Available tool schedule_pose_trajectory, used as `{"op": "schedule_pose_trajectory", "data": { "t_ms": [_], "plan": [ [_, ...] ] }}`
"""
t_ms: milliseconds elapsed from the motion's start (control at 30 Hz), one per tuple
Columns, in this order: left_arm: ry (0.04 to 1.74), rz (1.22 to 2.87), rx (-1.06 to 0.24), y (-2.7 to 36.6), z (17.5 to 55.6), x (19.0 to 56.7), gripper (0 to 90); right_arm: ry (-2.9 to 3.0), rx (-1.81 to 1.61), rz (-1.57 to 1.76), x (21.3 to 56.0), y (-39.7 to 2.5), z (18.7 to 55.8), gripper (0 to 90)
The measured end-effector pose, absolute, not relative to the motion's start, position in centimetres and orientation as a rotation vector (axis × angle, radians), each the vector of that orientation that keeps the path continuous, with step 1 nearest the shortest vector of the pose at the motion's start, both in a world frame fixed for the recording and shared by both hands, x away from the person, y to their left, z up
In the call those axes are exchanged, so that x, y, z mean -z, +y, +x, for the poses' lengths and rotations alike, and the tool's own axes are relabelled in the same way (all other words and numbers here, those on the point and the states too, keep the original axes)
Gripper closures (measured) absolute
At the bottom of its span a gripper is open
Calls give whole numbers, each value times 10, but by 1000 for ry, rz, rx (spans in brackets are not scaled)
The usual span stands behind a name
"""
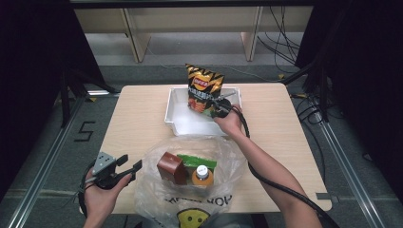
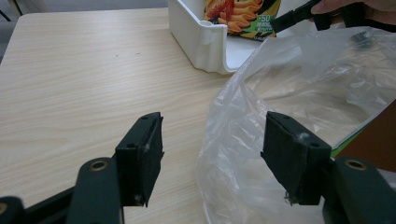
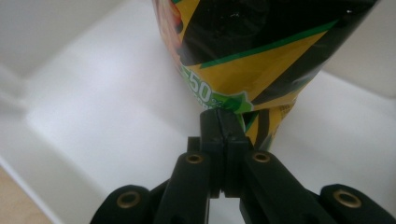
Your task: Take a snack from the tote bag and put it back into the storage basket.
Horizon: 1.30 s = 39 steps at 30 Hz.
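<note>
Right tongs (image 1: 216,105): pinched on the chip bag's (image 1: 204,88) lower edge, holding it upright over the white tray (image 1: 177,121) for placing.
Left tongs (image 1: 129,167): wide apart, idle beside the plastic bag (image 1: 157,190).

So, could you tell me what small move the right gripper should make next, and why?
Probably lower the chip bag a little and open the jaws. The right gripper is shut on the bag's bottom edge, and the bag stands upright over the white bin, so it looks ready to be released there. The left gripper waits open beside the plastic bag.
</note>
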<state>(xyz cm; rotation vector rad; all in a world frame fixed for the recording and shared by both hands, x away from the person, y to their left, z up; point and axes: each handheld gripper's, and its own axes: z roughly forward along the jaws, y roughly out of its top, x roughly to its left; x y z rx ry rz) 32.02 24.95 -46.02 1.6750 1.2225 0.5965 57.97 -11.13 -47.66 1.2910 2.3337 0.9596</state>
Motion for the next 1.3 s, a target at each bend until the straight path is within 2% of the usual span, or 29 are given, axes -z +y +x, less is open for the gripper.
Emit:
{"op": "schedule_pose_trajectory", "data": {
  "t_ms": [767, 1300],
  "plan": [
    [1217, 1674, -601, 249, 320, 460, 376, 2262, -989, 1327, 466, -110, 572, 900],
    [1216, 1675, -601, 250, 320, 460, 375, 2287, -945, 1261, 473, -111, 586, 900]
  ]
}}
